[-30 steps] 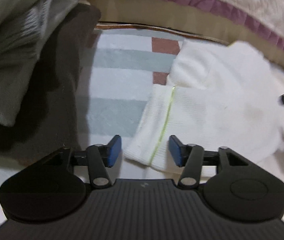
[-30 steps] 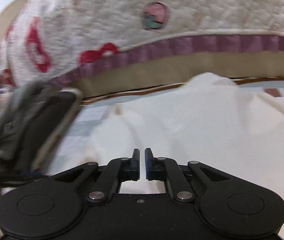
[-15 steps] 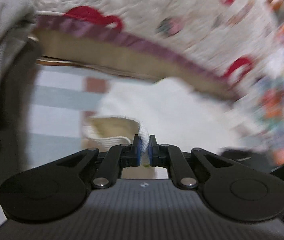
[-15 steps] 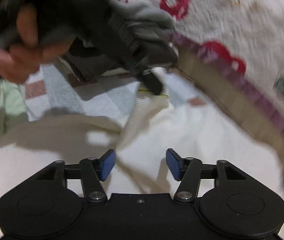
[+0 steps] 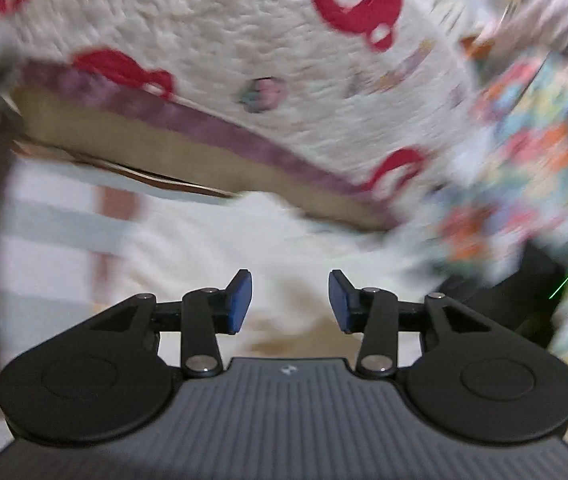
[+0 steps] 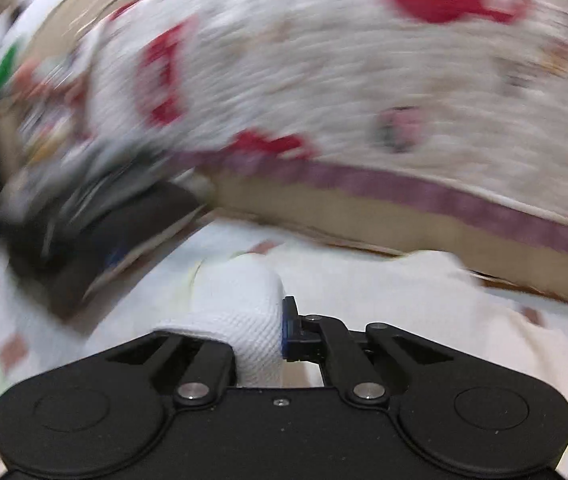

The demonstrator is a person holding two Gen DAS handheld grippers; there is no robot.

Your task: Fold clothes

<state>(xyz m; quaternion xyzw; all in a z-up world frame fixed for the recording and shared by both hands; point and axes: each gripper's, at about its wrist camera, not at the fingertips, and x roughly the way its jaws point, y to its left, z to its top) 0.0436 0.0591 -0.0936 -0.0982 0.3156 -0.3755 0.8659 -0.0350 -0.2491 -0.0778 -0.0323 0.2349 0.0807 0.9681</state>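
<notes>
Folding: carry the pinched edge over slowly and flat, judged from the blur.
Quilt (image 6: 364, 80): hangs behind, above the work area.
Garment (image 5: 212, 240): white, lying on the striped sheet (image 5: 44, 216) below the quilt.
Right gripper (image 6: 280, 328): low, pointing at the quilt, pinching a white fold (image 6: 252, 320).
Left gripper (image 5: 290, 300): level, spread wide above the garment, holding nothing.

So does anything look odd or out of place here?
One thing: in the right wrist view, a fold of white knitted garment is bunched between the right hand-held gripper's fingers, draped over and hiding one of them. The left hand-held gripper is open and empty. Both views are blurred, so finer faults can't be judged.
</notes>
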